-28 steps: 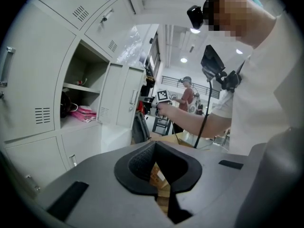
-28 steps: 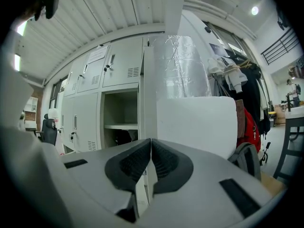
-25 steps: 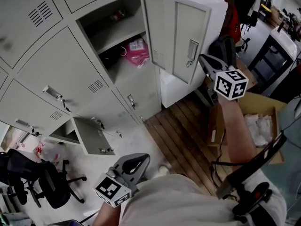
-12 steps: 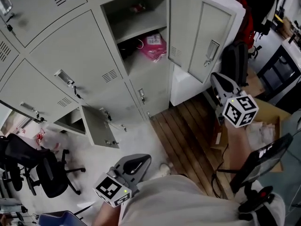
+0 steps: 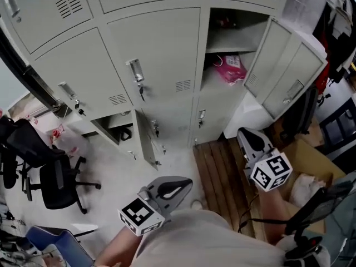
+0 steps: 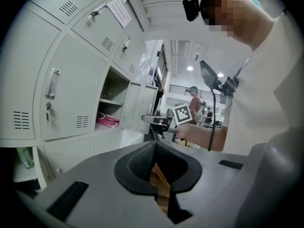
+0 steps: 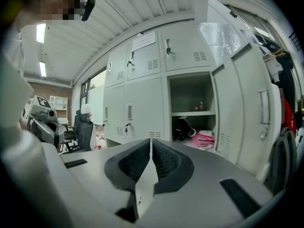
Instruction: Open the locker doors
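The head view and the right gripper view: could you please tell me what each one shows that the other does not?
Only the head view shows the wooden floor and the low locker door standing ajar. Only the right gripper view shows that the right gripper has its jaws shut on nothing, plus the ceiling lights and a paper notice on an upper door. Both share the open locker, the pink bag inside it and its swung-out door.

Right gripper (image 5: 245, 135): has dropped from level with the handle of the open pale grey metal locker door (image 5: 283, 74); now well below it and apart.
Open door in frame: shifted from centre to upper right.
Grey locker bank (image 5: 156, 49): now faced more squarely as the head view swung left.
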`<state>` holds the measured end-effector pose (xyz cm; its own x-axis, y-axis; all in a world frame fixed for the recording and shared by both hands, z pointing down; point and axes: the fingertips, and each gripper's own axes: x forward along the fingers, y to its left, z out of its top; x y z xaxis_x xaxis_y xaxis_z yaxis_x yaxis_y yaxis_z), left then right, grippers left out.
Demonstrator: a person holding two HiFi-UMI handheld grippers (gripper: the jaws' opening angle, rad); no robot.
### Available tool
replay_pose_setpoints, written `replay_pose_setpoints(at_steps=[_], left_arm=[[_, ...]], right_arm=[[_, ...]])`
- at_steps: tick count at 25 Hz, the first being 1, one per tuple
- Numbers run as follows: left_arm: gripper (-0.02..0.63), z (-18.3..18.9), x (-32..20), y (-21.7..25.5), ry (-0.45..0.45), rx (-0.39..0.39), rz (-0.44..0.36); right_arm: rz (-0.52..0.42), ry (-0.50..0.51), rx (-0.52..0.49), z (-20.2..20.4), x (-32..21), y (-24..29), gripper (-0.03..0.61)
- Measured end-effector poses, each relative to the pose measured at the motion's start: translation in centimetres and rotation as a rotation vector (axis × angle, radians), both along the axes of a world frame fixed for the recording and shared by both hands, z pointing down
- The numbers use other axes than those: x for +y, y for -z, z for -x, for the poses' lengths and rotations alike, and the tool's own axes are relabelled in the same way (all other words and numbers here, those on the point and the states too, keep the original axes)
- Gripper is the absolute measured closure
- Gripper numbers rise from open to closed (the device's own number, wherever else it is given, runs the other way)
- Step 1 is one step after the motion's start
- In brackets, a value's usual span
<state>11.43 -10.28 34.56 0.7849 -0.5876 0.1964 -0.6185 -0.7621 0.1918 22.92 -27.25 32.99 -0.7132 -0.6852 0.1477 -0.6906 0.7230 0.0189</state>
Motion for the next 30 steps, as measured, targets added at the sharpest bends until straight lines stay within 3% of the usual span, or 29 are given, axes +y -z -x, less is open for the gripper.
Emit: replay_pose_setpoints(at_steps=[7, 14, 20, 24, 30], left_arm=[[0.603, 8.2, 1.4, 0.4, 0.091, 0.034, -0.023], [0.603, 15.8, 2.7, 0.1, 0.146, 0.045, -0.034], [0.603, 20.7, 3.6, 0.1, 0.141, 0.034, -0.039], [0.603, 23.7, 4.4, -0.4, 0.143, 0.031, -0.031], [0.603, 27.2, 5.1, -1.2, 0.155, 0.036, -0.015]], right_arm=[[-0.023, 0.099, 0.033, 12.7, 1.9, 0.0, 0.557], [-0.038, 0.144, 0.040, 22.3, 1.6, 0.8, 0.555], [-0.071, 0.118, 0.048, 28.3, -0.5, 1.9, 0.548], [-0.096, 0.083, 0.051, 31.1, -2.1, 2.8, 0.491], [-0.112, 0.010, 0.052, 34.5, -5.2, 3.0, 0.480]])
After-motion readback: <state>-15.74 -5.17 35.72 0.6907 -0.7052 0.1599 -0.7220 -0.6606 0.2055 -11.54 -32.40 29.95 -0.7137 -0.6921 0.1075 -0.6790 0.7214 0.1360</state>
